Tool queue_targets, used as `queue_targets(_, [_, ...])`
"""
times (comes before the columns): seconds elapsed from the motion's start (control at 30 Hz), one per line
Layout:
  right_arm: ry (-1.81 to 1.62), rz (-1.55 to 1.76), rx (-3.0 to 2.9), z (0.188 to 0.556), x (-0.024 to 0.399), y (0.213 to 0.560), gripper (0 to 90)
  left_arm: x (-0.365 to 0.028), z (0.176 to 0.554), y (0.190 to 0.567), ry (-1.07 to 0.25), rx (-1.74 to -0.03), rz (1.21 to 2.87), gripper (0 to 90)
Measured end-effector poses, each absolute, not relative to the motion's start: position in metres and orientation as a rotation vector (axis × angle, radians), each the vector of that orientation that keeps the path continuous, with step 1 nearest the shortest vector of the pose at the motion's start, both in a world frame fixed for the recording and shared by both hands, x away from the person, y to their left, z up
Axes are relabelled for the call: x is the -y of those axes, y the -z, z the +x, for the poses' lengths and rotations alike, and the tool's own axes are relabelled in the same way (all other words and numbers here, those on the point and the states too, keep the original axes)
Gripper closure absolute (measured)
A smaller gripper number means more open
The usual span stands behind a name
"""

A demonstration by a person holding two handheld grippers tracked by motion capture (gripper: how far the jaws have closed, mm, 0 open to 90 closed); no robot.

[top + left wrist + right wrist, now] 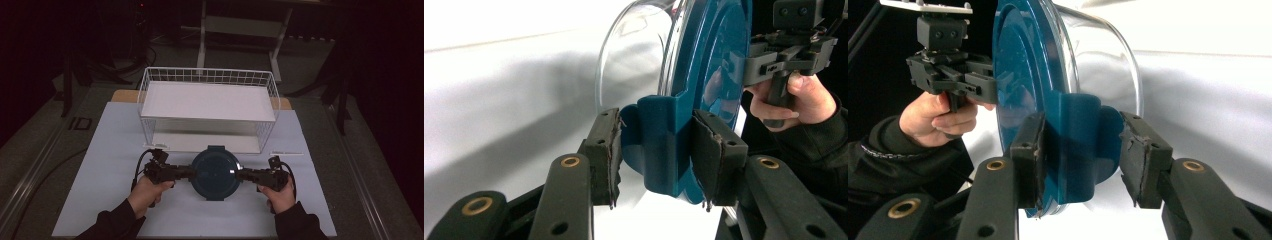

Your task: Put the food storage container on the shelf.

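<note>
Container (215, 172): sitting on the near middle of the surface (100, 200), between the two grippers, just near of the wire rack; showing as a round clear bowl under a dark teal lid (719, 75).
Lid clips: folding down over the bowl's rim at the left and right sides; left clip (659, 145) lying between the left gripper's pads, right clip (1078, 145) between the right gripper's pads.
Left gripper (187, 173): reaching in level from the left, clamping narrow on the left clip, both pads (606, 155) pressing against it.
Right gripper (242, 174): reaching in level from the right, straddling the right clip; one pad (1030, 160) lying against the lid's face, the other pad standing slightly off the clip, so not fully pinching.
Hands: left hand (149, 192) and right hand (279, 196) coming in from the near edge in dark sleeves, each wrapping a gripper's handle.
Wire rack (210, 80): standing at the far middle of the surface, white, carrying a white shelf board (207, 100) over a lower one.
Surface: lying pale and bare around the container, dark floor beyond.
</note>
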State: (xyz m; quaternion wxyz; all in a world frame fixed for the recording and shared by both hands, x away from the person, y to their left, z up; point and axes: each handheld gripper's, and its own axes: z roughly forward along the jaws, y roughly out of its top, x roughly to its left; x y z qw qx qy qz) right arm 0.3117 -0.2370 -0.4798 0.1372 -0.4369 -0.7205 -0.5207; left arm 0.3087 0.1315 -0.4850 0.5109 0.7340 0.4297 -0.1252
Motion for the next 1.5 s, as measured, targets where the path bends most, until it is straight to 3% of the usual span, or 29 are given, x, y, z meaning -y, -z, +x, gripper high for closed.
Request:
queue_targets(0.4, [1.586,-1.229,2.143,0.344,0.234,0.461,56.4,-0.133,0.334,0.479,0.249,-1.038,1.714,57.0])
queue_targets(1.0, [1.573,-1.288,2.112,0.382,0.237,0.494,56.0,-0.128,0.372,0.501,0.257,-1.079,1.732,56.8])
queue_targets(1.5, [1.601,-1.34,2.18,0.401,0.231,0.502,55.2,-0.128,0.393,0.511,0.203,-1.084,1.704,56.5])
